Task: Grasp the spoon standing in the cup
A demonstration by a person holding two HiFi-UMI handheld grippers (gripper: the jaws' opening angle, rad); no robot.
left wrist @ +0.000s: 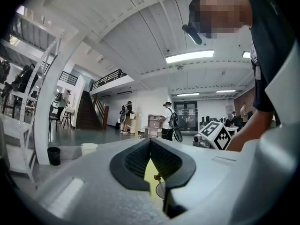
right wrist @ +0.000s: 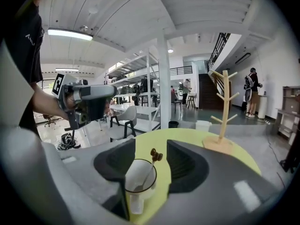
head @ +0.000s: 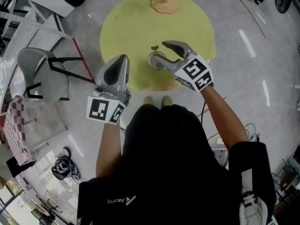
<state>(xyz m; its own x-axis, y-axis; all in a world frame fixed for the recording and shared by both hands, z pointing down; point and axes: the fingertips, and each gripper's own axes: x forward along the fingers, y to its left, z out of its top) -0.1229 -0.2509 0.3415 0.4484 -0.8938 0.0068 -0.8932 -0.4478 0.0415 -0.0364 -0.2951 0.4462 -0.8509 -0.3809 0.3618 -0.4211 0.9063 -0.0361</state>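
A white cup [head: 156, 60] stands near the front edge of the round yellow table [head: 136, 22], with a spoon [head: 153, 48] standing in it, its brown handle end up. My right gripper [head: 162, 54] is open, one finger on each side of the cup. In the right gripper view the cup [right wrist: 139, 176] and the spoon [right wrist: 154, 155] sit between the open jaws of the right gripper [right wrist: 151, 159], with nothing touching the spoon. My left gripper [head: 123, 58] hovers at the table's front left edge, shut and empty. Its view shows the cup [left wrist: 161, 190] through the narrow gap of the left gripper [left wrist: 150, 142].
A wooden mug tree [head: 165, 1] stands at the table's far side, also in the right gripper view as the mug tree [right wrist: 224, 121]. A grey chair [head: 40, 71] stands left of the table. Cables [head: 63, 167] lie on the floor. People stand far off.
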